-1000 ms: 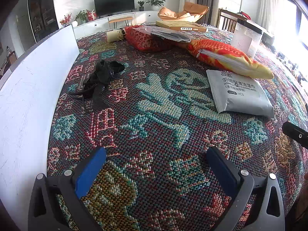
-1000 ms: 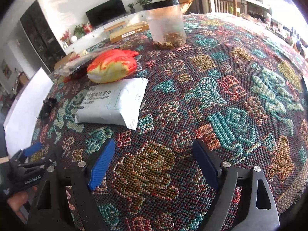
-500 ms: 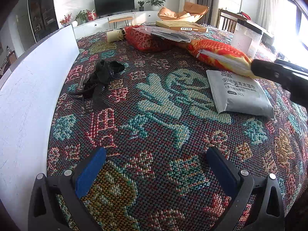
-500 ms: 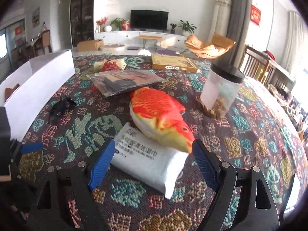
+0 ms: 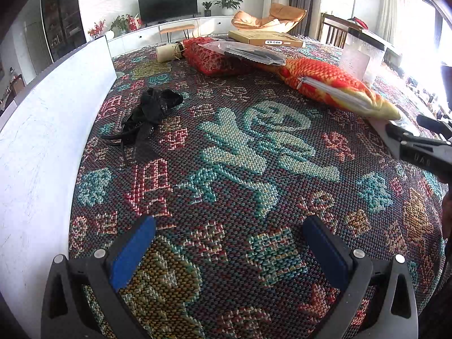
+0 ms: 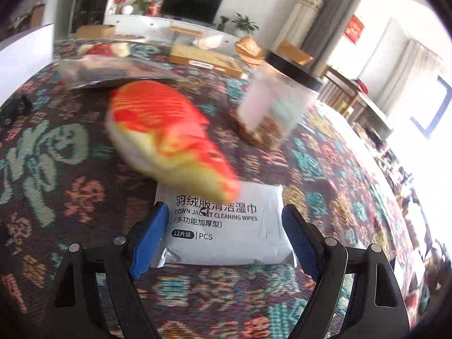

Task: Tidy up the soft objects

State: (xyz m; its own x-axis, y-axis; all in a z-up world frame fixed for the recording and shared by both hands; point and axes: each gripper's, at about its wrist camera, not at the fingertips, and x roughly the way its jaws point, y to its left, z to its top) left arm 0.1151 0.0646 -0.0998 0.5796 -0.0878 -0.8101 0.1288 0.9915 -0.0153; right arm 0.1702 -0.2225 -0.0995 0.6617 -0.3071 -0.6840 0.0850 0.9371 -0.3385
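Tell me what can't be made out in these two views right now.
- Wipes pack, right wrist view: its far edge is covered by the blurred fish pillow.
- Same pack, left wrist view: almost wholly hidden behind the right hand-held gripper.
- Jar contents, right wrist view: motion blur.
- Black bundle, left wrist view: too crumpled to identify.

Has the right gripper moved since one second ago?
Yes. The right gripper has advanced toward the white wipes pack, now between its open fingers, near the orange fish cushion.
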